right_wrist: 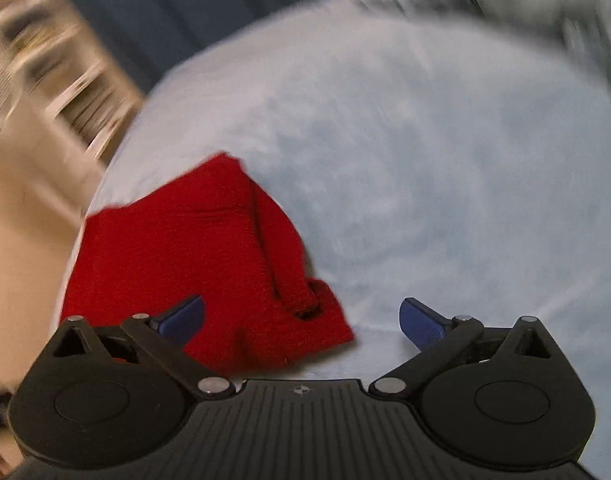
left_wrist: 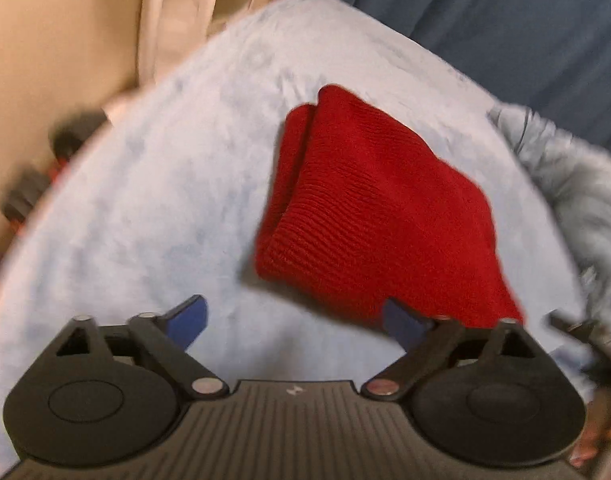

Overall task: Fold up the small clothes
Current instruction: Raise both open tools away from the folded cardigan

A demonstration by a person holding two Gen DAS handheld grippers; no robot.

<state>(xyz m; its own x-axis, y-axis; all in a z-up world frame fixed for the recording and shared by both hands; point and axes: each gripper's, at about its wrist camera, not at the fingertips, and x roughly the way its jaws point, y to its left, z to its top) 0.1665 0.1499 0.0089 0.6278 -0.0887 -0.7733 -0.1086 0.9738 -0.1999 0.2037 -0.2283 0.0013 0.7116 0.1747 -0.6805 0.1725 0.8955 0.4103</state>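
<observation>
A red knitted garment [left_wrist: 369,216] lies folded on a light blue fleece surface [left_wrist: 153,208]. My left gripper [left_wrist: 297,320] is open and empty, above the fleece, with the garment just ahead and to its right. In the right wrist view the same red garment [right_wrist: 185,264] lies at the lower left on the fleece [right_wrist: 445,168]. My right gripper [right_wrist: 301,320] is open and empty, with its left finger over the garment's near edge. Both views are blurred by motion.
A grey-blue garment [left_wrist: 573,176] lies bunched at the fleece's right edge, and shows at the top right of the right wrist view [right_wrist: 525,4]. Dark blue fabric [left_wrist: 485,12] hangs behind. Cream furniture [left_wrist: 57,40] stands to the left.
</observation>
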